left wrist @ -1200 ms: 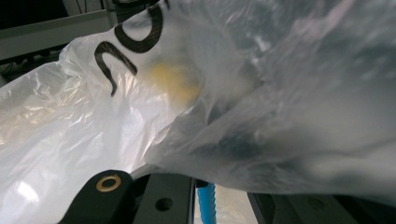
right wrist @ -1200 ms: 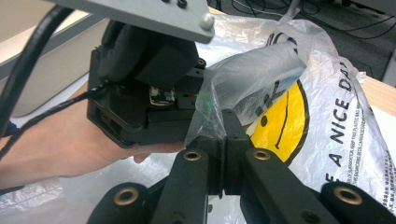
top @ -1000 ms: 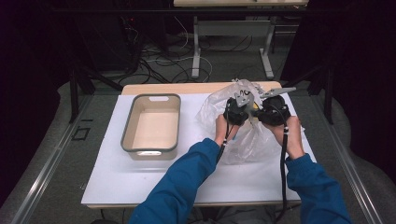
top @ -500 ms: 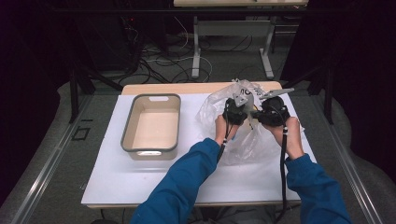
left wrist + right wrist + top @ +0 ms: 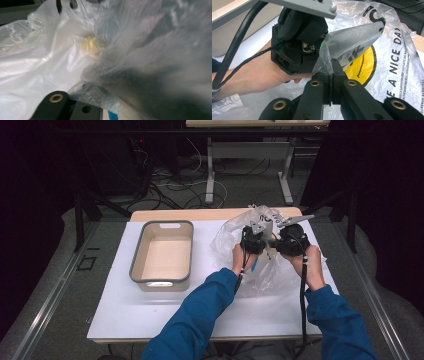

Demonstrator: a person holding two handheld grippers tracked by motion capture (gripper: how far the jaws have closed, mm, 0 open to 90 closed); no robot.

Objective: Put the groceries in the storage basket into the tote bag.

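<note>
Plastic bag (image 5: 235,240) billows around both my grippers: right gripper (image 5: 332,82) clamps its film, left gripper's (image 5: 251,240) jaws have just been opening amid film, tray (image 5: 162,254) well apart.

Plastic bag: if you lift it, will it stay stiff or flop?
The plastic bag would likely flop: its thin film is crumpled and droops over the right claw, which pinches it. It looks light and probably slippery, being glossy.
</note>
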